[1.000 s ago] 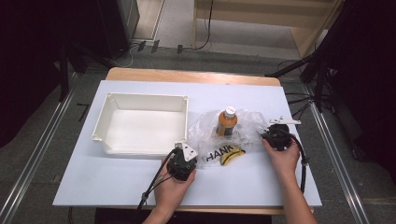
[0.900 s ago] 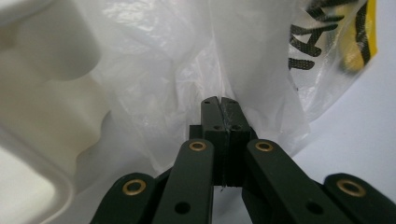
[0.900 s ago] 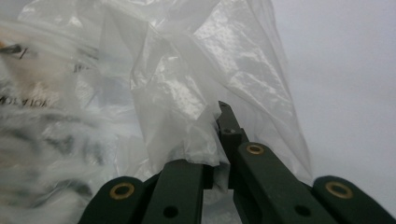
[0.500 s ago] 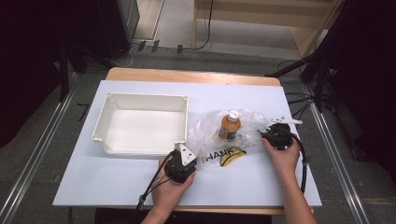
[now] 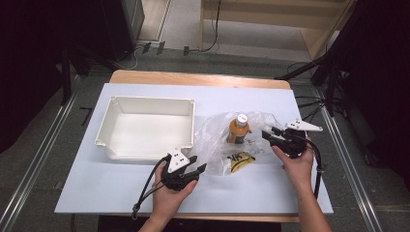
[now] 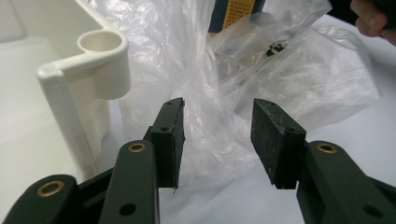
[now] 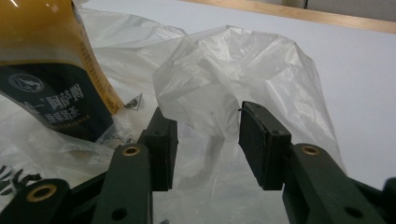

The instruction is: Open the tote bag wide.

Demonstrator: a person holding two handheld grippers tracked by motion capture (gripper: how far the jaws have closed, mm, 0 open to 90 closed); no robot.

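A white-topped table (image 5: pixel 121 193) carries a crumpled clear plastic bag (image 5: pixel 215 140) near its middle, toward the right edge. Inside the bag an orange-brown drink bottle with a white cap (image 5: pixel 239 128) stands upright, and yellow and black printing shows on the film in front of it. Just left of the bag, touching its folds, sits an empty white rectangular plastic bin (image 5: pixel 145 128), probably where the contents are meant to go.

A person holds a black two-jaw gripper in each hand, one on either side of the bag. The left gripper (image 5: pixel 196 170) points at the bag's near left corner. Its jaws have just been opening and now stand partly apart, with film behind them but nothing pinched. The right gripper (image 5: pixel 267 135) reaches the bag's right side. Its jaws have also just been opening. A fold of plastic lies loosely between them, unpressed. Both grips appear released, perhaps to take fresh holds.
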